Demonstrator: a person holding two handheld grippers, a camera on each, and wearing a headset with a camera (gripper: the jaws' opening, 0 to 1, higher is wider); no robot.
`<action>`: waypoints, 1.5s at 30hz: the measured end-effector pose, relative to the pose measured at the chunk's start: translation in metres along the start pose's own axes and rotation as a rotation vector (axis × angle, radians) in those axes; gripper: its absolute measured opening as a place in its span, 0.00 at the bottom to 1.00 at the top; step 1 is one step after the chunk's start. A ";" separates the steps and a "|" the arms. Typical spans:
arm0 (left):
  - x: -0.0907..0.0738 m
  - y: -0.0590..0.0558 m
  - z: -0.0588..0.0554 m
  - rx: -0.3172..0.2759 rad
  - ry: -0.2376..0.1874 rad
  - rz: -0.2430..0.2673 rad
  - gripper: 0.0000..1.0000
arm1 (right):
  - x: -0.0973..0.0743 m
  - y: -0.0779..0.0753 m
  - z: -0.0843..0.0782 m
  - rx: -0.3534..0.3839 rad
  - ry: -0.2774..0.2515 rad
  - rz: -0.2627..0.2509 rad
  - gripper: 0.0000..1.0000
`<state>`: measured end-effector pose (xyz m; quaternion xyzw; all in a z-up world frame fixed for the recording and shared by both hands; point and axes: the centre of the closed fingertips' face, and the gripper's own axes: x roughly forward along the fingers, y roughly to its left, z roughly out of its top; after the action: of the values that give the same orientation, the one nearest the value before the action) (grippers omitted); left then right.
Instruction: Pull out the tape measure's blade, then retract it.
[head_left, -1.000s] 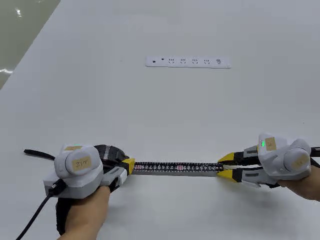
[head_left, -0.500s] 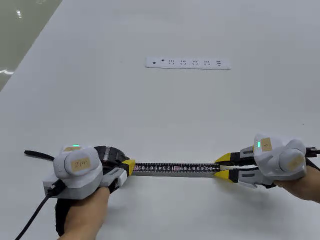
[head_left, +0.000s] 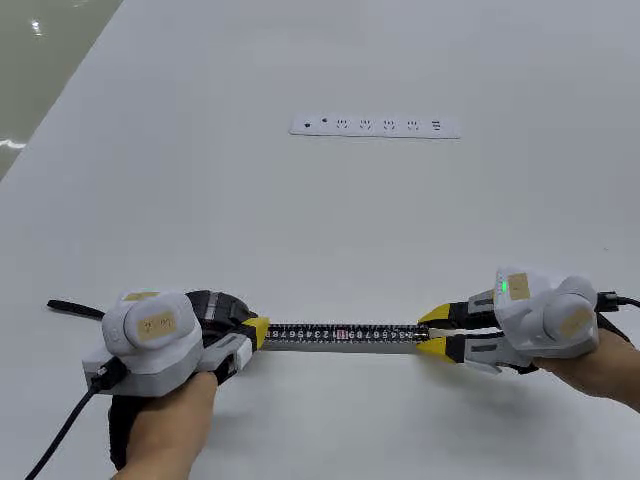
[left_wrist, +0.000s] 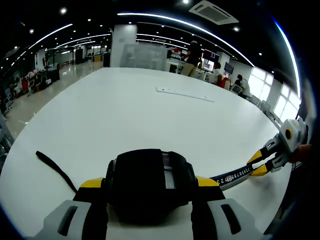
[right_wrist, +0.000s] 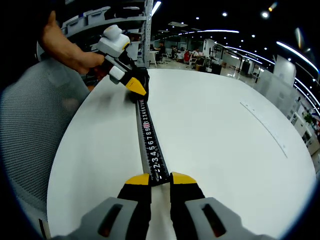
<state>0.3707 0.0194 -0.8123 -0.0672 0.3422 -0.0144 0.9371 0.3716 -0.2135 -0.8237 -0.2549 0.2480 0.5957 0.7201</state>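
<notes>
Yellow-tipped, the left gripper (head_left: 250, 335) clamps the black tape measure case (head_left: 222, 308) at seven o'clock on the white workbench (head_left: 300, 220); the right gripper (head_left: 432, 330), at four o'clock, pinches the blade (head_left: 345, 335) stretched between them. A slipping pinch could let the blade whip back. Jaws hide its end hook. A power strip (head_left: 376, 125) lies at twelve o'clock.

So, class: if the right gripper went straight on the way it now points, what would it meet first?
The right gripper points along the blade it grips, so it would probably first meet the tape measure case in the left gripper.
</notes>
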 end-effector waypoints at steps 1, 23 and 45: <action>0.000 0.000 0.000 -0.002 -0.001 -0.001 0.65 | 0.001 0.000 0.001 0.002 -0.002 0.000 0.11; 0.000 0.001 0.001 -0.018 -0.009 -0.006 0.65 | 0.022 0.009 0.024 0.005 -0.030 0.009 0.11; -0.001 0.001 0.001 -0.034 -0.016 -0.011 0.65 | 0.040 0.013 0.041 0.002 -0.050 0.012 0.12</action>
<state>0.3711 0.0209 -0.8109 -0.0850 0.3343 -0.0135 0.9385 0.3679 -0.1551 -0.8198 -0.2379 0.2321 0.6062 0.7226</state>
